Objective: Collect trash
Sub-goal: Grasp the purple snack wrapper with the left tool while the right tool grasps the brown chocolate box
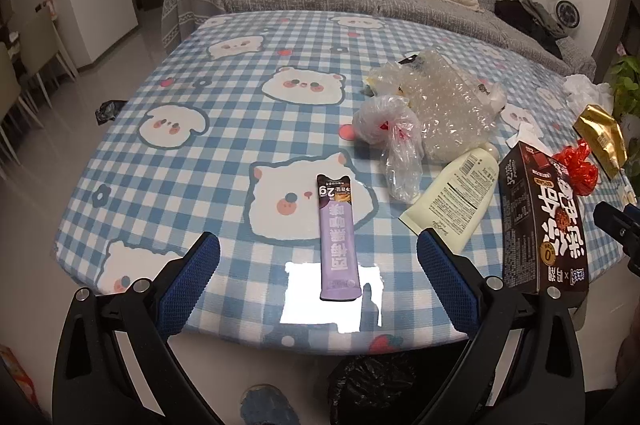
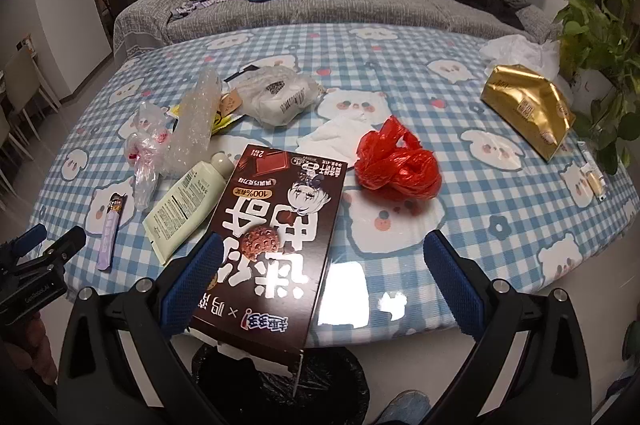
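Both grippers hang wide and empty over the table's near edge: left gripper (image 1: 318,257) straddles the purple sachet (image 1: 338,239), right gripper (image 2: 322,261) has the brown box (image 2: 272,241) against its left finger. Picking looks barely begun; next, close on either. Only the right view shows the box overhanging the black bin (image 2: 280,385) below

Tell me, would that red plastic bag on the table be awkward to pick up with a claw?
Probably not heavy: the red plastic bag looks like thin film, crumpled and knotted into a loose ball. It would likely squash and stay floppy, so the open right claw may need to shut on a bunched fold. Its glossy film could be slippery, though it seems unlikely to roll far.
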Motion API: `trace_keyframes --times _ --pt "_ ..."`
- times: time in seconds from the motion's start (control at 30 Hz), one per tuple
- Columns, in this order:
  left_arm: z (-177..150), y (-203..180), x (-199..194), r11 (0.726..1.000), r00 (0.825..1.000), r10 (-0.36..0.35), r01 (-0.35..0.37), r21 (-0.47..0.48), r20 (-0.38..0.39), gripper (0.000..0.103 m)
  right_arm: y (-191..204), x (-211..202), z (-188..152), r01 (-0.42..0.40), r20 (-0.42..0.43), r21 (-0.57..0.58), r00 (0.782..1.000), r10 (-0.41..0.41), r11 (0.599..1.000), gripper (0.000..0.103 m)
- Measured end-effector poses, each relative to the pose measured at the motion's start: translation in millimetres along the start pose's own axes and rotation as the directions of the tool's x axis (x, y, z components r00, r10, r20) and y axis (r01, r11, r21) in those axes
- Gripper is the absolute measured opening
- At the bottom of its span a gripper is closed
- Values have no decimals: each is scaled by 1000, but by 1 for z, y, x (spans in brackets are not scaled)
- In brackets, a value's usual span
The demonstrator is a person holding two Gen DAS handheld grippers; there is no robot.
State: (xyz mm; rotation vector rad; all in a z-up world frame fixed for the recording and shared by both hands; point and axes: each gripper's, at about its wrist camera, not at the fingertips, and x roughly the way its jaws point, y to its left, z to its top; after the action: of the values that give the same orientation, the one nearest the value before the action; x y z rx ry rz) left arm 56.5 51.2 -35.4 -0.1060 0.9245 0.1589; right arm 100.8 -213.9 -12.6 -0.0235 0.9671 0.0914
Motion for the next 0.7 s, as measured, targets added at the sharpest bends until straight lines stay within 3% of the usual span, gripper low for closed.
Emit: trace_keyframes --times 0.33,0.7 --pt "13 1 36 1000 997 16 -16 -2 -75 92 25 31 19 6 -161 21 987 -3 1000 96" --pt "17 3 58 1000 991 11 -14 -22 -133 85 42 46 34 46 -247 11 968 -42 999 96"
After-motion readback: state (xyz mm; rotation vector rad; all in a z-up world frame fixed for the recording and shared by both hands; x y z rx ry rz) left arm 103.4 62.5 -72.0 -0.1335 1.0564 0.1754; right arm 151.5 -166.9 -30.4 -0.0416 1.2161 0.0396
